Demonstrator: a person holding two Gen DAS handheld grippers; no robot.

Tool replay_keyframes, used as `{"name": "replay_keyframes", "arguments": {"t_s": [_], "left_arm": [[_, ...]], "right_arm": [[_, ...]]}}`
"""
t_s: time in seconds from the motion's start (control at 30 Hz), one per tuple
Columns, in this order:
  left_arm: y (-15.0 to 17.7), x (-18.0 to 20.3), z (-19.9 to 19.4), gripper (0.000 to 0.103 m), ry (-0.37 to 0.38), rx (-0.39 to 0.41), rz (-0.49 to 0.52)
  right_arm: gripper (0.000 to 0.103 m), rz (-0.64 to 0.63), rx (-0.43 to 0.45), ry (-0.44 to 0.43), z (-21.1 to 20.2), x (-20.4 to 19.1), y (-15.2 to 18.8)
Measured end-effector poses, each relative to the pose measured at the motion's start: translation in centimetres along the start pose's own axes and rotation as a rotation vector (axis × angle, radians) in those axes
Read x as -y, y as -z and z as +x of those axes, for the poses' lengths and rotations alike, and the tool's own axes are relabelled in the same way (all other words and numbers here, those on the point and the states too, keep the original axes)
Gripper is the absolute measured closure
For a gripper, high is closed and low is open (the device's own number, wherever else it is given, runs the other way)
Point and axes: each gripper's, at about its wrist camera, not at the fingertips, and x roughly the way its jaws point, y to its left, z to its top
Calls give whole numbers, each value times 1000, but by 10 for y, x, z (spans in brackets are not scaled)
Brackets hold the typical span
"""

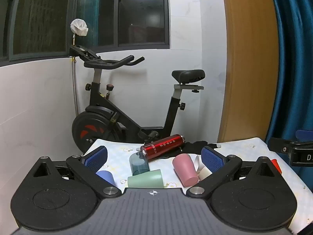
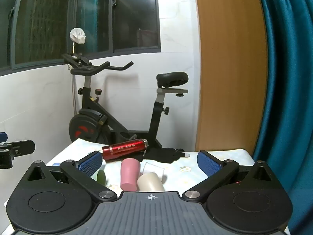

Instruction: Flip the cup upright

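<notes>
Several cups lie on their sides on a small table with a floral cloth (image 1: 121, 150). In the left wrist view I see a pink cup (image 1: 184, 169), a green cup (image 1: 145, 179), a blue cup (image 1: 105, 176), a dark teal translucent cup (image 1: 138, 164) and a cream cup (image 1: 205, 173). My left gripper (image 1: 154, 157) is open above them, empty. In the right wrist view the pink cup (image 2: 129, 174), the cream cup (image 2: 150, 182), a clear cup (image 2: 154, 169) and part of the green cup (image 2: 101, 177) lie between the fingers. My right gripper (image 2: 150, 163) is open and empty.
A red metal bottle (image 1: 163, 144) lies on its side at the table's back, next to a black cloth (image 1: 197, 145). An exercise bike (image 1: 125, 107) stands behind the table by the white wall. A wooden panel (image 1: 250, 62) and a blue curtain (image 1: 295, 58) are at the right.
</notes>
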Motion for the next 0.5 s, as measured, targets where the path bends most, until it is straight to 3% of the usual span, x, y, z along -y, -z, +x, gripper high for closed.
{"name": "replay_keyframes", "arguments": {"t_s": [0.5], "left_arm": [[1, -2, 0, 0, 2, -2, -8]], "right_arm": [[0, -3, -7, 8, 0, -2, -2]]}}
